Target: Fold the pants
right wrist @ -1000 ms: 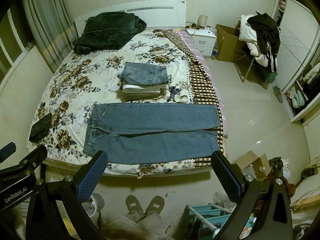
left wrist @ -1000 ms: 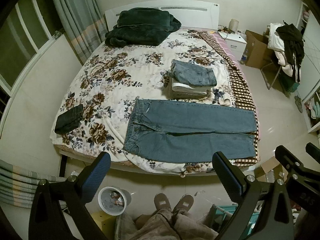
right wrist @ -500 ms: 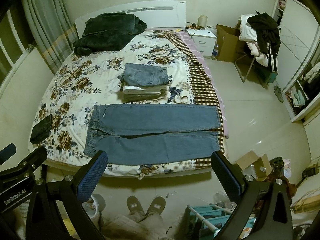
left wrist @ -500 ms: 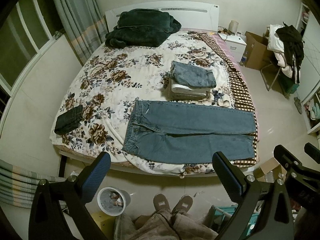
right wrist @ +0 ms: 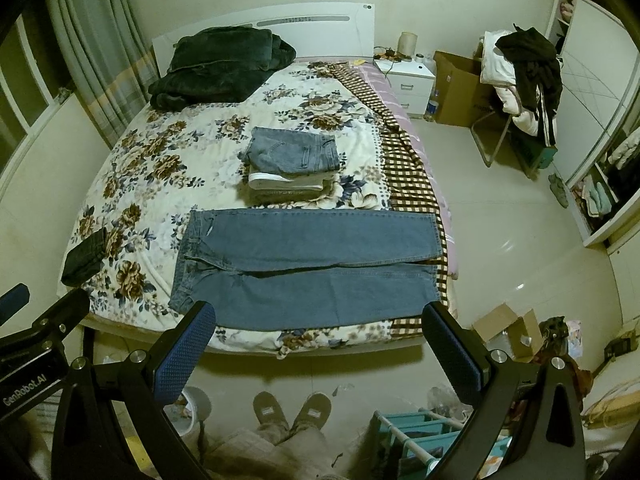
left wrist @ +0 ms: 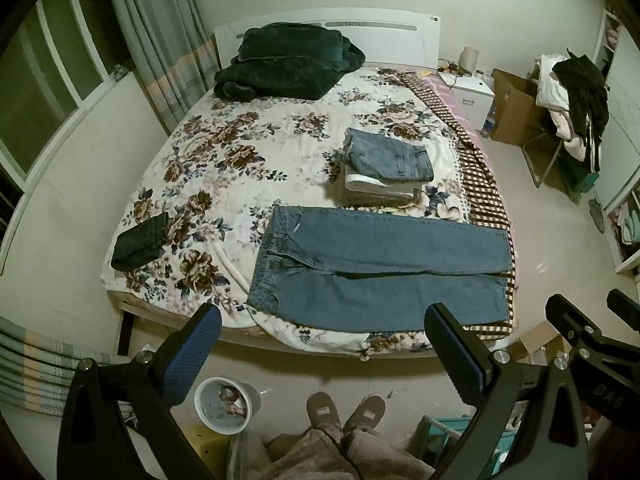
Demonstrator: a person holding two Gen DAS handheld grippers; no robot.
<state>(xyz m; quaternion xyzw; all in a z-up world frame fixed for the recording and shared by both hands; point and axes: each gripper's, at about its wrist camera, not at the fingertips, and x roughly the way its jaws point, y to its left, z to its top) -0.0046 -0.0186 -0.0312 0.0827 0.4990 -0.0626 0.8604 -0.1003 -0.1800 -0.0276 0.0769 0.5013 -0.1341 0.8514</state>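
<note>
From my side, the air above the bed's (left wrist: pixel 208 184) near edge was open. The jeans (left wrist: pixel 380 268) covered that edge; the stack of folded clothes (left wrist: pixel 384 176) stood just behind them, blocking reach toward the middle. The bed's left half lay mostly bare.

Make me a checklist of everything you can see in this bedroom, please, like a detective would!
Surface: bed with a flowery cover, checked blanket along its right edge.
Job's things: blue jeans spread flat near the foot of the bed, waist to the left, legs side by side.
Clutter: stack of folded clothes, dark green blanket by the headboard, small dark folded item.
Grippers: left gripper and right gripper both open, empty, held above the floor short of the bed.
Cables: some on the nightstand, too small to tell.
Surroundings: curtains, cardboard box, clothes-piled chair, bin, a person's slippers.
</note>
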